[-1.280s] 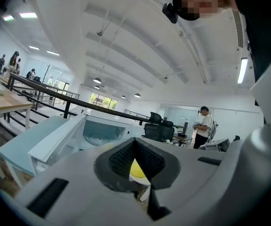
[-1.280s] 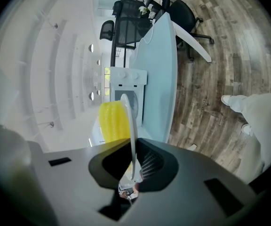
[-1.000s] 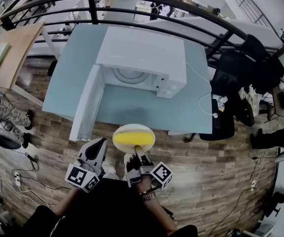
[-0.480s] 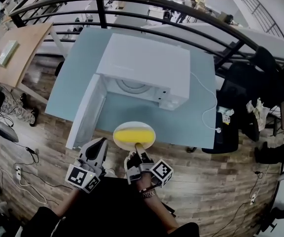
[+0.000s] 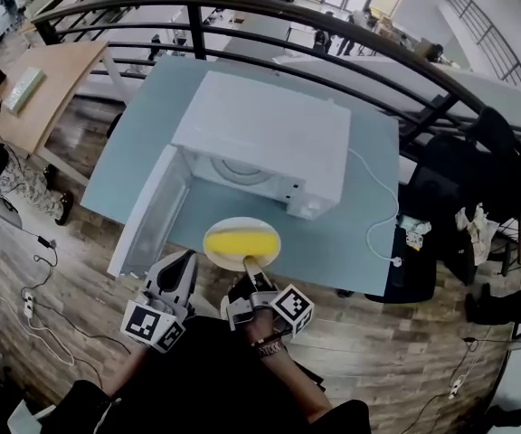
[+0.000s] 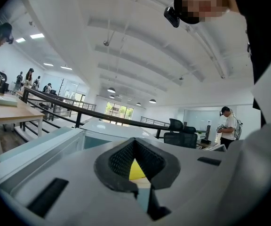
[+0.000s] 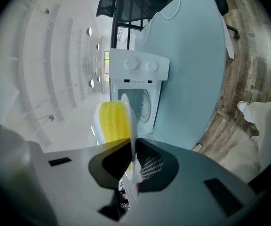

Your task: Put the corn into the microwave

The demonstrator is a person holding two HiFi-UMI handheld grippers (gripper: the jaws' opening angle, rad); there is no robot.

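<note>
One plate of corn, rim-clamped in the right gripper, is nearing the open microwave, insertion pending; left gripper is trailing, seemingly closed, empty.

Yellow corn, white plate, white microwave, pale blue table

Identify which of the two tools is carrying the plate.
The right tool, clamped on the rim of the plate bearing the corn; the left tool is shut on nothing.
</note>
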